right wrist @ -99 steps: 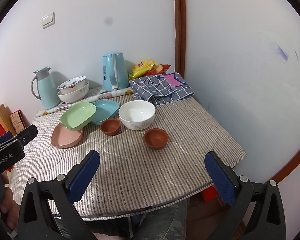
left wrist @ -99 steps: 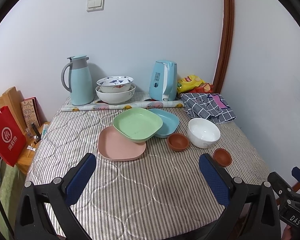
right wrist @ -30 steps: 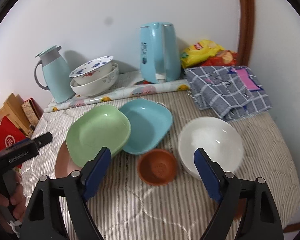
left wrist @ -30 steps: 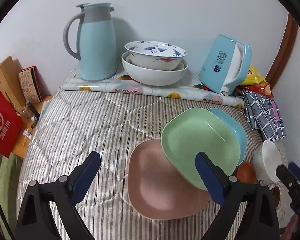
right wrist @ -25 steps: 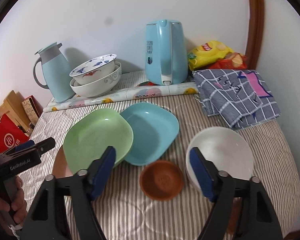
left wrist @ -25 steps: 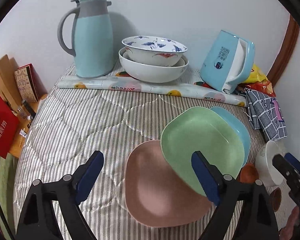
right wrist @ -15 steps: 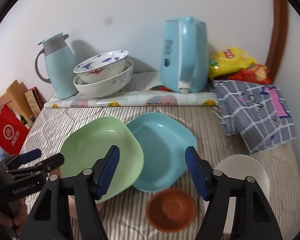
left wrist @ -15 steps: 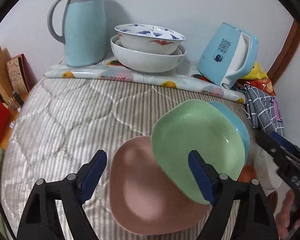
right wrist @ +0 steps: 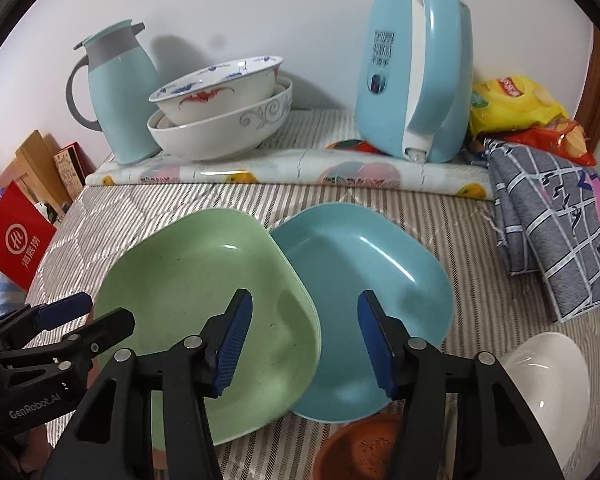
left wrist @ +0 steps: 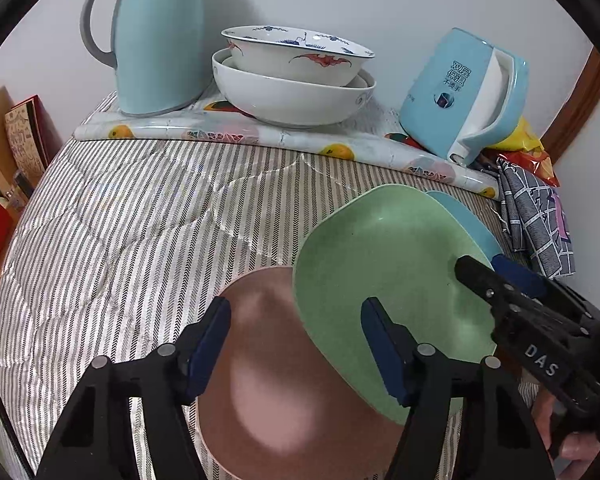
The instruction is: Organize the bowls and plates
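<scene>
Down on the striped quilted cloth (left wrist: 111,216) three square plates overlap in a row: the pink plate (left wrist: 275,380) at the left, the green plate (right wrist: 203,292) resting partly on it, and the blue plate (right wrist: 364,276) at the right with the green one's edge lying over its left rim. Seen from the left wrist, the left gripper (left wrist: 295,340) hangs over the pink plate, its jaws apart and closing; the pink plate's far part and the green plate's left edge show in the gap, though no pad presses on either. From the right wrist, the right gripper (right wrist: 306,336) sits above the seam where green overlaps blue, its jaws also apart and closing, the left finger over the green plate and the right finger over the blue one; whether either pad touches a plate cannot be told. A small brown dish (right wrist: 360,448) lies just in front of the blue plate, and a white bowl (right wrist: 548,384) stands to its right. At the back, well apart from the grippers, two stacked bowls (left wrist: 291,80) sit on a rolled patterned mat (right wrist: 283,174) between a light-blue jug (left wrist: 159,36) and a blue kettle (right wrist: 416,68).
</scene>
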Motion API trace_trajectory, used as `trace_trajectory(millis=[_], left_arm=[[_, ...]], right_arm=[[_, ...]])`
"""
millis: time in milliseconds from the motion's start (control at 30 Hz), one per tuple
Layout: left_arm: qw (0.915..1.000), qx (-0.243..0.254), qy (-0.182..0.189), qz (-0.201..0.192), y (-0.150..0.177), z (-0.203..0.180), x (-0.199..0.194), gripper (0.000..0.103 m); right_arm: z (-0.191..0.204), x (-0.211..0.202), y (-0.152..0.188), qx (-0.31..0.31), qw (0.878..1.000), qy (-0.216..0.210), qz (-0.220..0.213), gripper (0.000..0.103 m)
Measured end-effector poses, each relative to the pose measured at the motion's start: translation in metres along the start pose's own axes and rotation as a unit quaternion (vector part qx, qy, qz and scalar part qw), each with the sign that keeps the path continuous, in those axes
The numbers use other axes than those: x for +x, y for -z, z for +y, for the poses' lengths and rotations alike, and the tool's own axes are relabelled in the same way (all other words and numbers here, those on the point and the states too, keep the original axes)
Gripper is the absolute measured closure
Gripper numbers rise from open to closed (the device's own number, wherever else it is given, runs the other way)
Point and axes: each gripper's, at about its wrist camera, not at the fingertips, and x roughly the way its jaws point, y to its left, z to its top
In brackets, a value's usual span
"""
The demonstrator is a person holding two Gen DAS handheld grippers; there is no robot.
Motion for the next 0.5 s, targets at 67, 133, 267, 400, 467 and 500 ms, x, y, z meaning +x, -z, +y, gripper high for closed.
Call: trace_trajectory(millis=[67,133,267,400,467,500], left_arm=[[1.0000,-0.001,0.001,0.001,-0.0005,0.0005,0.0015,0.044],[1.0000,-0.001,0.003,0.005,-0.0006,0.0004,0.0034,0.051],[0.9999,-0.001,0.014,0.009,-0.0005,-0.0007,0.0060,0.076],[0.9999,0.004,0.008,0.008,0.0017,-0.0024,0.0071,0.089],[0.9999,0.000,0.011,0.009,0.0027,-0.0017,0.0066,0.090],[0.9999,0.000,0.011,0.008,0.0034,-0.0016,0.0055,0.090]], right_arm=[[-0.0009,0.0038,0.0010,0.006,1.000,-0.004,0.005,0.059],[-0.0012,0.0061,0.0015,0.013,1.000,-0.008,0.007,0.069],[0.0026,0.0076,0.0048,0.013,1.000,-0.010,0.009,0.088],[0.0011,0.0052,0.0075,0.026,1.000,-0.005,0.007,0.092],[-0.0007,0.0019,0.0093,0.034,0.999,-0.007,0.008,0.093],[-0.0010,-0.0004,0.0105,0.037,0.999,-0.008,0.008,0.093]])
